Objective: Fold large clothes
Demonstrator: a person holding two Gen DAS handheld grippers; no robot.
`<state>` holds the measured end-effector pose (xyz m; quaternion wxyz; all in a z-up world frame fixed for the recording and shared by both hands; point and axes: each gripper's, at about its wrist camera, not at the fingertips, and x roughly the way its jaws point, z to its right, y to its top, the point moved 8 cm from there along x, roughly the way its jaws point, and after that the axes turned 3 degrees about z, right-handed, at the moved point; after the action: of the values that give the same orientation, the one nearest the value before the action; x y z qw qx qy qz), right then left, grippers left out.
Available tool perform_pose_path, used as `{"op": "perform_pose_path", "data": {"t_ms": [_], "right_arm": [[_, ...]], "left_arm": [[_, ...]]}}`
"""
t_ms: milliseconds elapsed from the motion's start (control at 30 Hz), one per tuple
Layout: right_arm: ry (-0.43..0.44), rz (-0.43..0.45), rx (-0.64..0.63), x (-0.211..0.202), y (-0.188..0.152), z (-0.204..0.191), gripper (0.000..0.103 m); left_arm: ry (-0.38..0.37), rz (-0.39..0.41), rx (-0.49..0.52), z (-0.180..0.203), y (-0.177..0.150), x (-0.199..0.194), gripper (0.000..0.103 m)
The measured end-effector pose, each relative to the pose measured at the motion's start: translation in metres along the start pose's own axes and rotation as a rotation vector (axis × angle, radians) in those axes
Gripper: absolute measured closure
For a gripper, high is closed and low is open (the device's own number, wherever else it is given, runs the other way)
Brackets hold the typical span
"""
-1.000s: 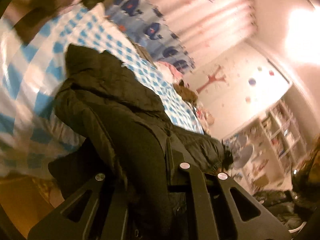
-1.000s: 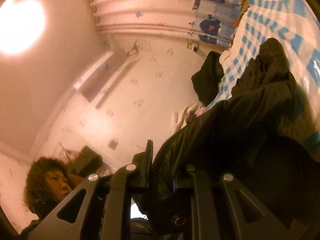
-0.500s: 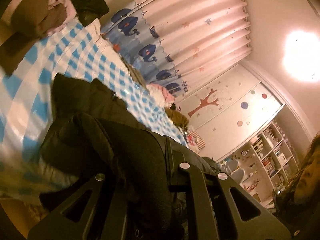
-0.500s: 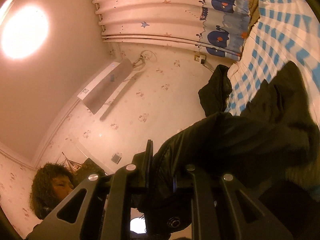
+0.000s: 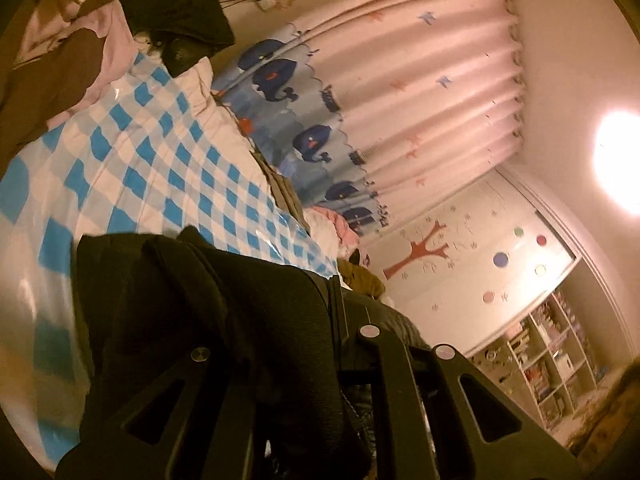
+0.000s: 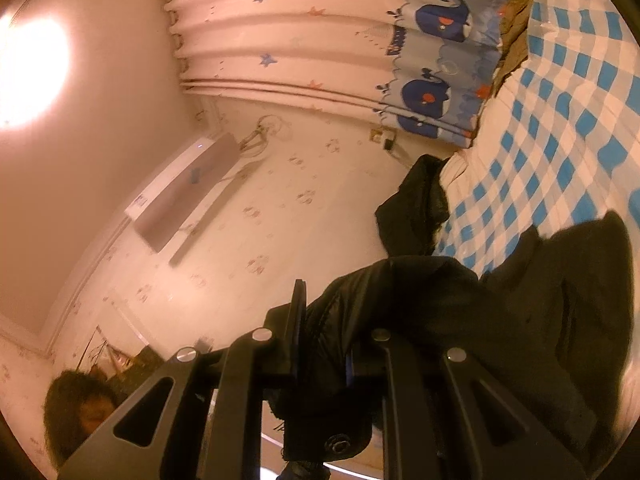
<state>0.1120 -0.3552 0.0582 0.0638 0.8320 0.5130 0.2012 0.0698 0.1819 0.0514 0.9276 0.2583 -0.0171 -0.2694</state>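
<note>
The bed [image 5: 132, 168], under its blue and white checked cover, is the thing to steer by. Off its far left corner a heap of clothes [image 5: 80, 28] is lying bunched up, pink, brown and black, too tangled to sort into single garments.

Nearer me, the black quilted jacket [image 5: 224, 320] is hanging over the near edge of the bed, and it is swallowing the left gripper [image 5: 288, 344]: one finger is buried in the cloth altogether, the jaws are pinching a thick fold, and the fabric is bulging out on both sides of them. Most of the jacket's lower part is running out of sight below the frame.

Beyond the bed's far side the whale-print curtain [image 5: 360, 112] is hanging, and to the right of it an open shelf unit [image 5: 548, 356] is holding rows of small things, too blurred to name.

In the right wrist view the right gripper [image 6: 324, 328] is clamping another bunch of the same jacket [image 6: 460, 312], which is draping from the jaws toward the bed [image 6: 560, 128]. A face [image 6: 92, 412] is showing dimly at lower left, half cut off.
</note>
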Motion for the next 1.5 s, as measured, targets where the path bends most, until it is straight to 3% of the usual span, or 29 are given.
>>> {"op": "perform_pose_path", "data": {"t_ms": [267,733,1100,1333,1433,1467,1500], "right_arm": [[-0.088,0.019,0.046,0.038,0.041,0.056,0.087],[-0.272,0.057,0.133,0.074,0.085,0.163,0.087],[-0.458,0.063,0.242,0.084,0.094,0.273,0.086],[-0.515,0.051,0.289,0.078,0.085,0.306,0.086],[-0.507,0.053,0.326,0.075,0.085,0.309,0.083],[-0.509,0.058,0.33,0.073,0.085,0.308,0.08],[-0.51,0.066,0.314,0.072,0.087,0.301,0.07]], "left_arm": [[0.074,-0.006,-0.032,-0.042,0.037,0.058,0.098],[0.238,-0.007,-0.021,-0.106,0.067,0.13,0.098],[0.405,-0.034,-0.068,-0.193,0.066,0.179,0.096],[0.463,-0.083,-0.124,-0.238,0.049,0.194,0.092],[0.463,-0.109,-0.162,-0.245,0.046,0.195,0.091],[0.463,-0.115,-0.17,-0.243,0.048,0.194,0.09],[0.462,-0.118,-0.177,-0.239,0.049,0.193,0.086]]}}
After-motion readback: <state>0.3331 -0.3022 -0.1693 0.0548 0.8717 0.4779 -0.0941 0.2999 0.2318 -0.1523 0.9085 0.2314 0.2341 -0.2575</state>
